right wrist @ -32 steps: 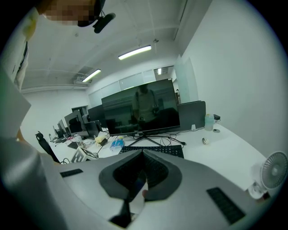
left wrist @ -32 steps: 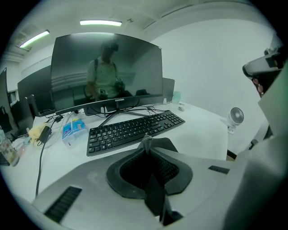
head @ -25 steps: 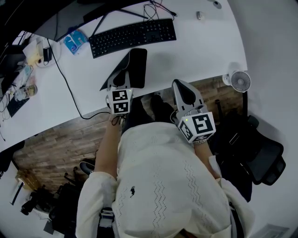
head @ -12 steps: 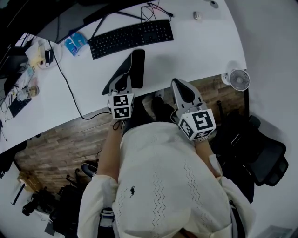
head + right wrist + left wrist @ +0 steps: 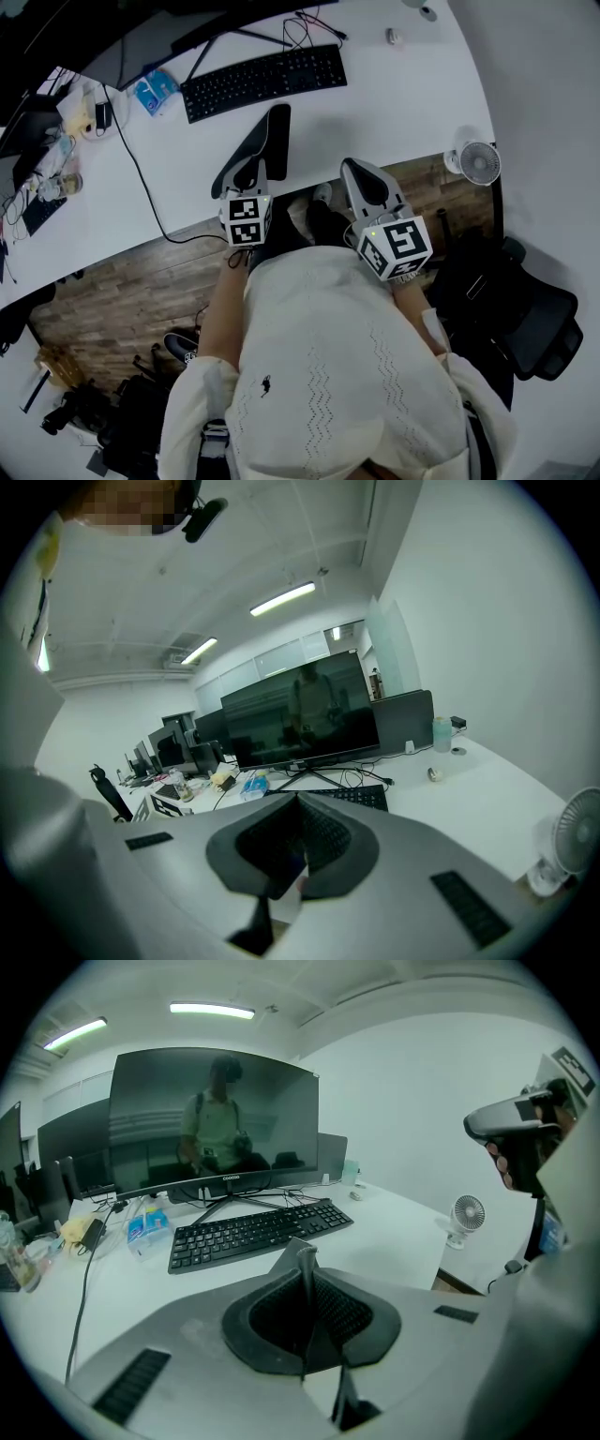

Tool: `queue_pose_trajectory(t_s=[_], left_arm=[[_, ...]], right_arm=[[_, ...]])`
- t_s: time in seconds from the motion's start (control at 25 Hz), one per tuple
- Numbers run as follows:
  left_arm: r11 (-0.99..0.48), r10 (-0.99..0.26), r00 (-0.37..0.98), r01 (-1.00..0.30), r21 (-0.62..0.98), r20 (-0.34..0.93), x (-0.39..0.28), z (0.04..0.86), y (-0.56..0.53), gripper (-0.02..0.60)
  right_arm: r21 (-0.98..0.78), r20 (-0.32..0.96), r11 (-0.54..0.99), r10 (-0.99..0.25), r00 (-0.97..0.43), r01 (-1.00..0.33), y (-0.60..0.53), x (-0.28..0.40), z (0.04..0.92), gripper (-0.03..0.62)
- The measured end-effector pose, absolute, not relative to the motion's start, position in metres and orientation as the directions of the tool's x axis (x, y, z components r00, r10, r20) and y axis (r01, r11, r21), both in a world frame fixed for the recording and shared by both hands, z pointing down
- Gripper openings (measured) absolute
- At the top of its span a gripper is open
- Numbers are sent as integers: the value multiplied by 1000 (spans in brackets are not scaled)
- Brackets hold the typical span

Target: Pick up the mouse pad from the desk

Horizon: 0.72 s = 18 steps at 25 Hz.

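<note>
Left gripper (image 5: 251, 171), at frame centre, has its jaws clamped on the mouse pad (image 5: 273, 137). Right gripper (image 5: 364, 178), just right of it, has its jaws together and empty. Both angle downward.

Head view: the near end of the mouse pad (image 5: 272, 131) is covered by the left tool (image 5: 248, 173), so I cannot trace its full outline. In the left gripper view the mouse pad (image 5: 307, 1274) stands edge-on between jaws pressed onto it, and its face is not readable. The monitor (image 5: 141, 14) is cut off by the top edge. Two small items (image 5: 394, 36) and (image 5: 427, 13) on the counter (image 5: 412, 103) are too small for me to name, as is the clutter (image 5: 56, 131) at its left end. The dark gear (image 5: 84, 403) on the floor is too dim to identify. In the right gripper view the fan (image 5: 572, 846) is clipped by the rim.
</note>
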<state>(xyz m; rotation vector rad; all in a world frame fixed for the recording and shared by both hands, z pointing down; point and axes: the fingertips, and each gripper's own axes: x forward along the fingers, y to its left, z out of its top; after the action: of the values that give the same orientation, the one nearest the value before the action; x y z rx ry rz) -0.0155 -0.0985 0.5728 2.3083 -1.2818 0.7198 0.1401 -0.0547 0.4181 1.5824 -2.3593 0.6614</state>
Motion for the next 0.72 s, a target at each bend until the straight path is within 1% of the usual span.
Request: queue_pose_trajectory(t_s=[0.36, 0.72], left_arm=[[-505, -648, 467, -855, 119, 602, -8, 563, -85, 34], [-509, -652, 489, -849, 143, 579, -4, 551, -77, 34]], right_arm=[[-238, 398, 348, -817, -418, -907, -53, 135, 410, 1], [-229, 390, 345, -824, -411, -910, -51, 141, 406, 2]])
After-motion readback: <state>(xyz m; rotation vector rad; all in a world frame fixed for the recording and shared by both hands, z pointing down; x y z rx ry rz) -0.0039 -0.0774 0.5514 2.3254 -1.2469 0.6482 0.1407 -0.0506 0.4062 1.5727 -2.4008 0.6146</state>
